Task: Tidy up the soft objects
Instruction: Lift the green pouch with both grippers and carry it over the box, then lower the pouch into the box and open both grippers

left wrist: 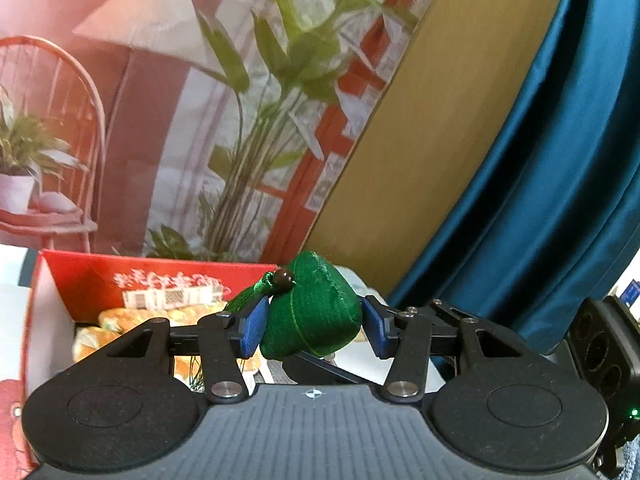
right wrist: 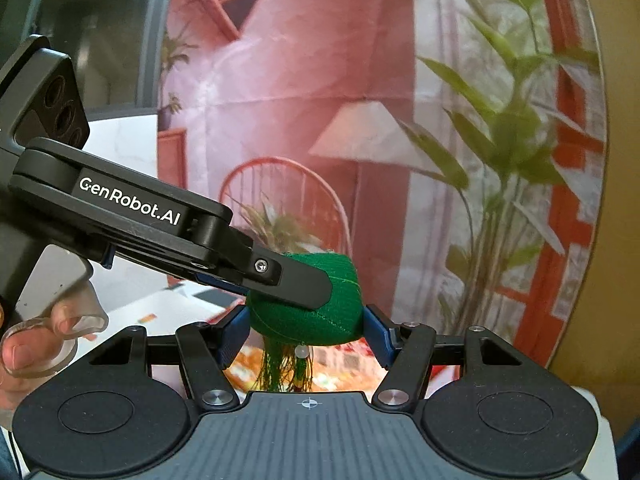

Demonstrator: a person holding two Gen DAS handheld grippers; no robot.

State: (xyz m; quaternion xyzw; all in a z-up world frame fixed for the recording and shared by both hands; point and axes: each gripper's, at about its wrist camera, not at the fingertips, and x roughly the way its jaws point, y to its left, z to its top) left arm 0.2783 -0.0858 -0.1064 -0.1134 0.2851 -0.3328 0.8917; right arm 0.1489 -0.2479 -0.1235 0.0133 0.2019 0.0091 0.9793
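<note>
A green stuffed pouch [left wrist: 316, 312] with a green tassel and a brown bead [left wrist: 283, 278] sits between the blue pads [left wrist: 253, 330] of my left gripper [left wrist: 314, 330], which is shut on it. In the right wrist view the same pouch [right wrist: 340, 312] is also squeezed between the pads of my right gripper [right wrist: 306, 336], a tassel hanging beneath it. The left gripper's black finger [right wrist: 300, 284] lies across the pouch's top. The pouch hangs above an open red box [left wrist: 52, 280] holding several orange-and-white soft pieces [left wrist: 116, 316].
A printed backdrop [left wrist: 180, 120] with a plant, lamp and chair stands behind the box. To the right are a tan panel [left wrist: 432, 140] and a teal curtain [left wrist: 560, 180]. A person's hand [right wrist: 32, 352] grips the left tool's trigger. The right tool's body [left wrist: 600, 352] sits at the right edge.
</note>
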